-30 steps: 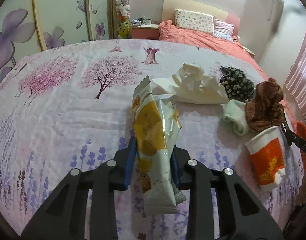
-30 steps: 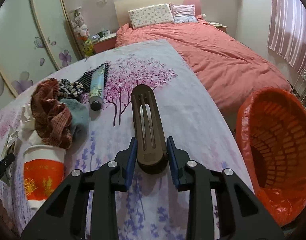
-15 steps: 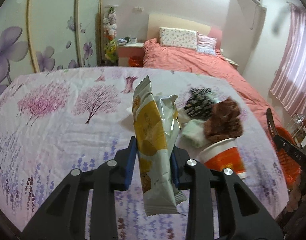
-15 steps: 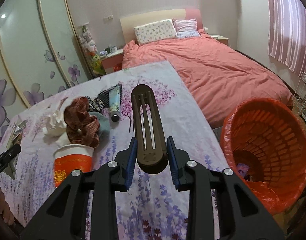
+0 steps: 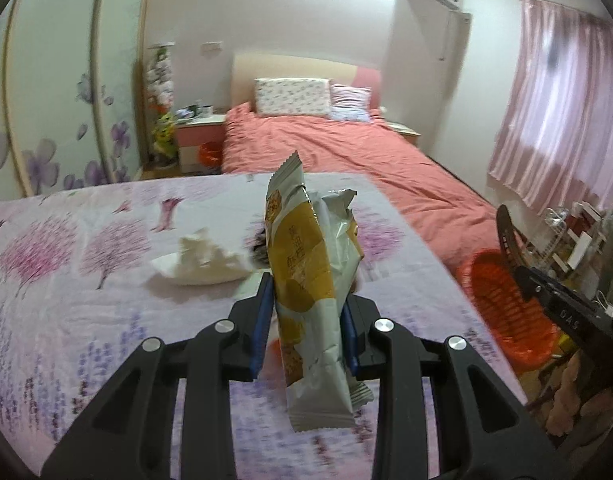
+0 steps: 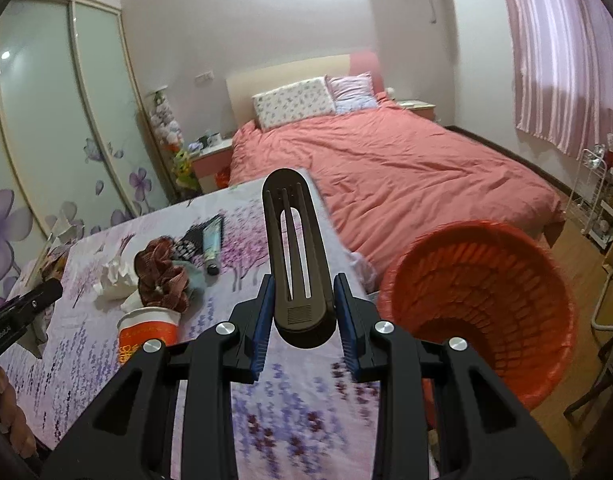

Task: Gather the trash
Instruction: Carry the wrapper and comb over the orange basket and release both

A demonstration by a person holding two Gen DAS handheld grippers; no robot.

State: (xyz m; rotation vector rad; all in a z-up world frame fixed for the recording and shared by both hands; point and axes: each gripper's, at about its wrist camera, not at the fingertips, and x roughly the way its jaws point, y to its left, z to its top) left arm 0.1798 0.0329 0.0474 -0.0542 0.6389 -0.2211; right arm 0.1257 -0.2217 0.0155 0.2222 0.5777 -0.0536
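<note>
Yellow-and-white foil, a torn snack wrapper [image 5: 312, 292], stands upright, pinched between the blue-padded fingers of the left gripper [image 5: 306, 328], above the flowered tablecloth [image 5: 66, 280]. The right gripper [image 6: 302, 316] is clamped on a dark brown slotted comb [image 6: 296, 256] that points up and away. Beyond the left jaws a crumpled white tissue [image 5: 202, 262] lies on the cloth. Near the right jaws, to their left, sit an orange paper cup [image 6: 148, 330], a brown scrunchie [image 6: 160, 278] and a tube [image 6: 212, 244]. The orange wastebasket [image 6: 478, 308] stands on the floor just past the table's right edge, close beside the comb.
</note>
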